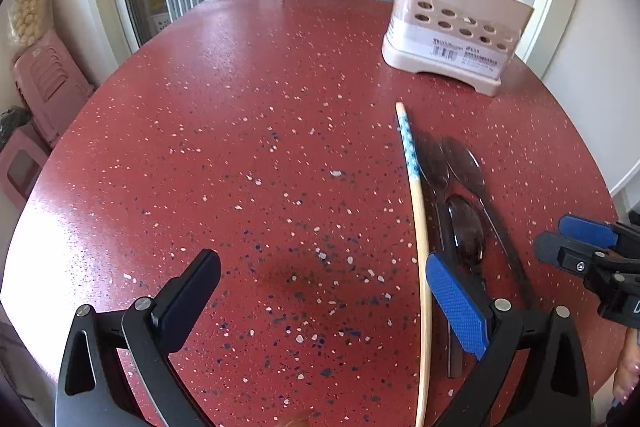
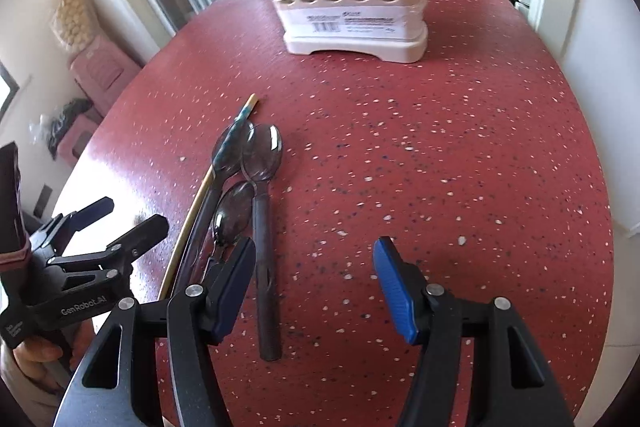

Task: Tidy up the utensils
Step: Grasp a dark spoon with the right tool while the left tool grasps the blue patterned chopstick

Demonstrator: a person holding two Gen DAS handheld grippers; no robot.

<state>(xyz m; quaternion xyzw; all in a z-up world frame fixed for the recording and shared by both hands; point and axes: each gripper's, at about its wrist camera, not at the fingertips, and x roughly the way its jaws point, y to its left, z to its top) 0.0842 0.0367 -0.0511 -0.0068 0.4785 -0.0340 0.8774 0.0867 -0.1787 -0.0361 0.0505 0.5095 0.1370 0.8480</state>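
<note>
Left edge of worktop (image 1: 240,107): we see the red speckled rim curve round, with pink stools (image 1: 44,87) on the floor just beyond it.
Left tongs (image 1: 320,299): we hold them spread as wide as they go, nothing between the pads, over bare worktop; the blue pad (image 1: 456,307) sits just beside the chopstick.
Open room, left: we have a broad bare stretch of worktop from the left rim to the chopstick.
Chopstick (image 1: 420,227): it lies flat, blue-patterned end pointing away, along the left flank of the spoons.
Spoons (image 2: 260,187): we count three dark ones lying flat in a tight cluster, bowls away from us, touching or overlapping.
Right tongs (image 2: 316,287): we hold them partly spread and empty; the left pad (image 2: 236,287) hangs over the spoon handles, whether touching we cannot tell.
Open room, right: bare worktop runs to the right rim.
Utensil holder (image 2: 352,7): it stands upright near the far edge, well apart from the spoons, with chopsticks already in it.
</note>
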